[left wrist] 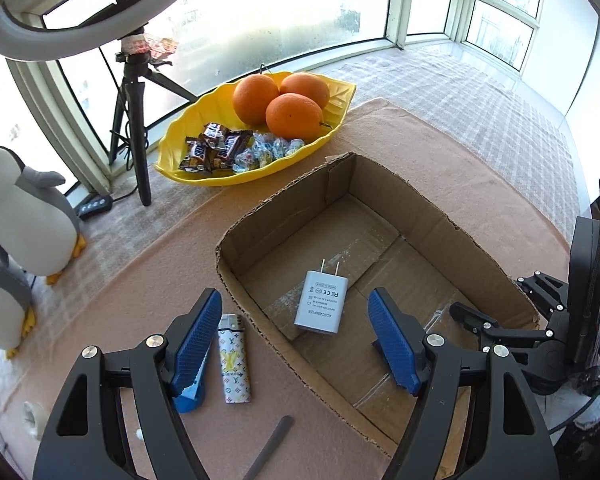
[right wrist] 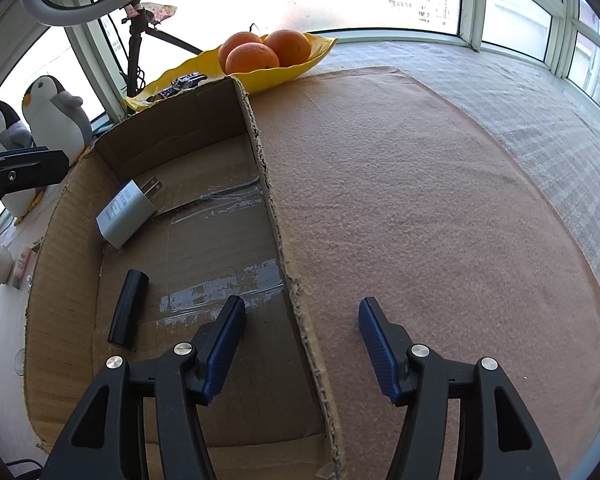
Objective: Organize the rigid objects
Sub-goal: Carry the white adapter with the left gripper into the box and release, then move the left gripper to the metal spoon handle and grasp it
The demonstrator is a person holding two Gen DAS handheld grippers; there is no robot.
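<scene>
The left hand-held gripper (left wrist: pixel 294 330) hangs open and empty over the near wall of the cardboard box (left wrist: pixel 496 276). A lighter (left wrist: pixel 233 362) (yellow "LV" monogram print) lies outside the box on the desk (left wrist: pixel 440 152), just beside the gripper's left finger. Inside, between the fingers, a white charger (left wrist: pixel 321 303) reads "AC/DC ADAPTER". The right hand-held gripper (right wrist: pixel 302 334), also open, straddles the box's right wall; a black cylinder (right wrist: pixel 128 307) lies within.

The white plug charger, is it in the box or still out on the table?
In. The white charger lies flat on the floor of the cardboard box, prongs pointing toward the far wall. The right wrist view shows the same.
</scene>
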